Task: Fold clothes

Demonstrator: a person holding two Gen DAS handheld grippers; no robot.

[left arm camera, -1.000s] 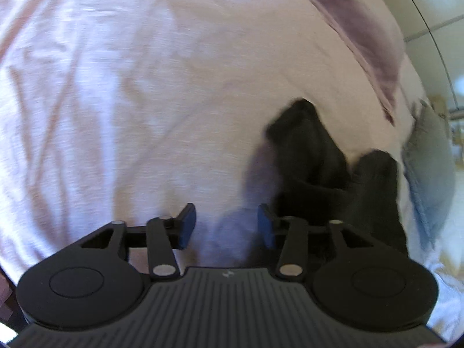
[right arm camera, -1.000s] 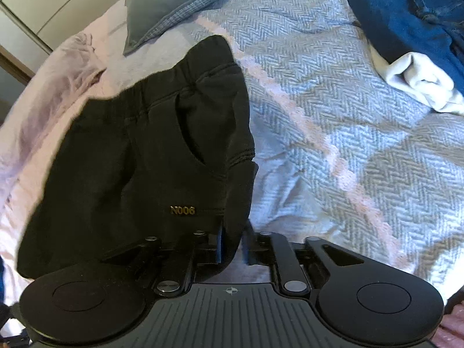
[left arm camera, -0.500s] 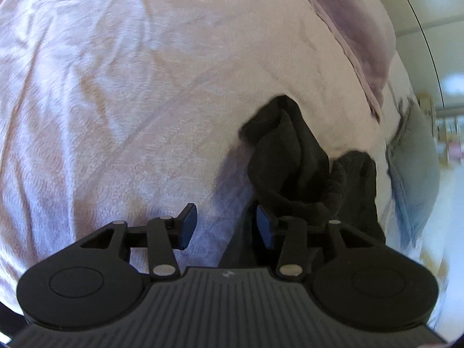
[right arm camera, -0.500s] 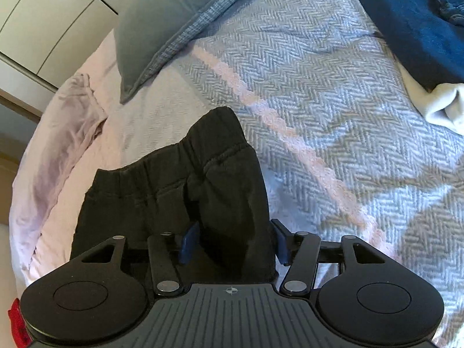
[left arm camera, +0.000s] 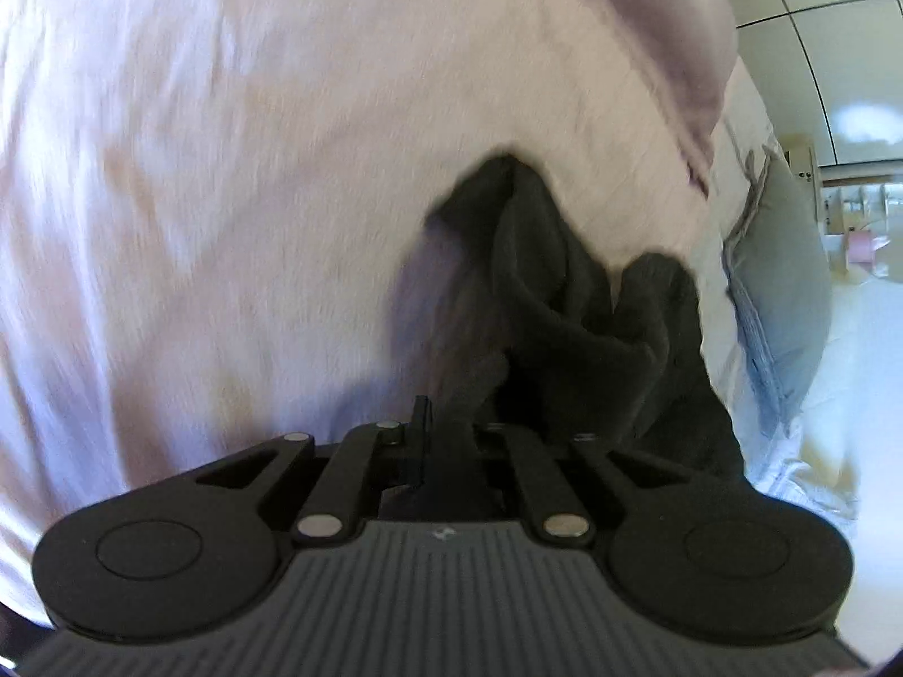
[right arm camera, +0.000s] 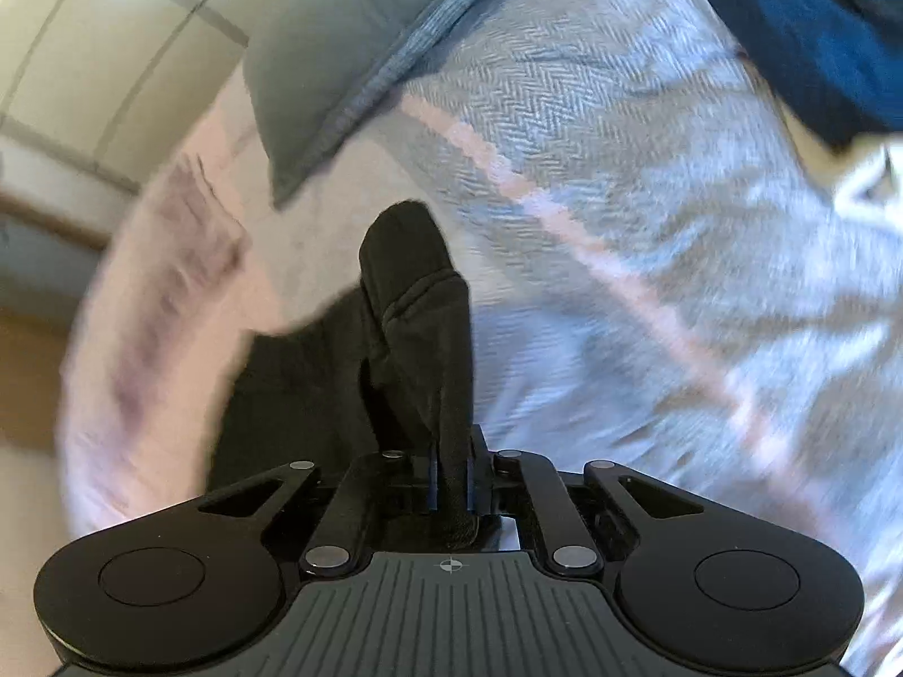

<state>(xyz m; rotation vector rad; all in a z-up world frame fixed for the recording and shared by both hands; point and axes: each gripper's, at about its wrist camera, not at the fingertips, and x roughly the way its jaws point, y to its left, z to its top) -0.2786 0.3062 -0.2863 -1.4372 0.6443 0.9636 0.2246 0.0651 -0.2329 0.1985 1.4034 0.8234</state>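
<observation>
The black shorts (left arm camera: 564,304) lie bunched on the pink sheet (left arm camera: 226,169) in the left wrist view. My left gripper (left arm camera: 451,434) is shut on their near edge. In the right wrist view the same black shorts (right arm camera: 417,327) rise in a fold from my right gripper (right arm camera: 450,474), which is shut on the fabric. The rest of the shorts spreads to the left and below.
A grey pillow (right arm camera: 361,51) lies at the head of the bed, also in the left wrist view (left arm camera: 784,293). A grey herringbone blanket (right arm camera: 649,225) covers the right. Folded blue jeans (right arm camera: 807,28) and a white garment (right arm camera: 869,180) lie far right. Cupboard doors (right arm camera: 113,56) stand behind.
Both grippers were open half a second ago and have closed on the shorts. The right one had let go of them just before. Both views are blurred by motion.
</observation>
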